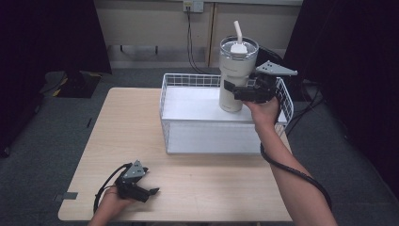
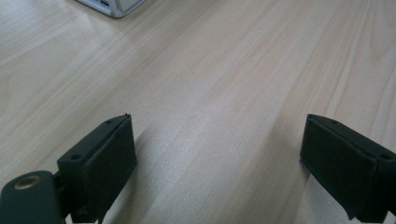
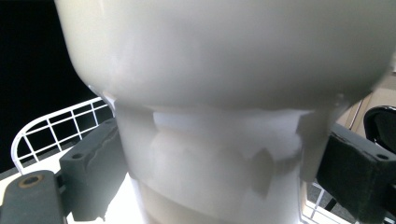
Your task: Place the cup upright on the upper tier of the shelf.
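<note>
Tumbler (image 1: 237,77), cream-coloured with a clear lid and a white straw (image 1: 238,32), stands upright over the right rear part of the white wire basket (image 1: 188,81); its long axis runs vertical, straw pointing up. Whether its base rests on the basket floor or hangs just above it I cannot tell from the high view. My right gripper (image 1: 245,90) meets it from the basket's right side, level with the narrower lower body; in the right gripper view the tumbler's wall (image 3: 210,154) sits between my two jaws, the left pad against it and the right pad at or very near it, so I judge the gripper clamped on the tumbler. The wide upper body overhangs the jaws there. My left gripper (image 1: 141,188) lies well away from the basket, low on the table (image 1: 202,183) near its front left corner, jaws spread wide with nothing between them (image 2: 215,154). Judgement: any coming move of the tumbler falls to my right hand, and keeping that vertical axis plumb is what matters.
</note>
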The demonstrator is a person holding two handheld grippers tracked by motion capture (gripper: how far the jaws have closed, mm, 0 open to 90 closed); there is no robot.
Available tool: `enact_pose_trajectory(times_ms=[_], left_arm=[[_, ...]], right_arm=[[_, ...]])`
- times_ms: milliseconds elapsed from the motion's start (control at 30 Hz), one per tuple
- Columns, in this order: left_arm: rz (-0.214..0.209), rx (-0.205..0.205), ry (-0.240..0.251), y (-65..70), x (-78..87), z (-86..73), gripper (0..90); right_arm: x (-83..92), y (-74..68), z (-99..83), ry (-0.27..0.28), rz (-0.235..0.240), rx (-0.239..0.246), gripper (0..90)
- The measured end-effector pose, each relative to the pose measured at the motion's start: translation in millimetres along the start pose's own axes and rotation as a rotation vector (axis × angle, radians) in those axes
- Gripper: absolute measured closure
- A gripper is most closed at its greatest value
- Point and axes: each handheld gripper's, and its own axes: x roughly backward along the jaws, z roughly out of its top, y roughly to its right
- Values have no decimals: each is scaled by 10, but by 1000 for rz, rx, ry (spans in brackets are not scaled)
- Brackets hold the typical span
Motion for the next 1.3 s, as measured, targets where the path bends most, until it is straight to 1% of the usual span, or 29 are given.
enact_pose_trajectory(times_ms=[133, 233, 300, 467, 567, 733, 800, 900, 967, 1100, 1167, 1300], left_arm=[[1, 0, 0, 0, 1, -1, 97], [0, 1, 0, 0, 0, -1, 97], [0, 1, 0, 1, 0, -1, 97], [2, 5, -1, 4, 4, -5, 98], [3, 5, -2, 5, 9, -9, 97], [3, 5, -2, 5, 10, -9, 97], [3, 5, -2, 5, 10, -9, 97], [3, 5, -2, 5, 10, -9, 97], [3, 5, -2, 5, 10, -9, 97], [1, 7, -2, 6, 9, -9, 97], [0, 8, -3, 6, 9, -9, 97], [-1, 5, -5, 5, 9, -9, 95]], right_arm=[[23, -6, -22, 7, -4, 7, 96], [45, 6, -33, 7, -3, -6, 95], [56, 4, -34, 1, -1, 2, 95], [58, 13, -10, -23, 6, 8, 92], [59, 13, -6, -28, 6, 10, 91], [74, 3, -10, -57, -2, 18, 92], [83, -6, -20, -71, -10, 30, 92], [87, -14, -43, -107, -16, 56, 92], [111, -12, -59, -122, -14, 70, 93], [187, 2, -103, -134, 2, 64, 94], [220, -7, -121, -148, 3, 76, 95], [302, -42, -140, -145, 10, 80, 95]])
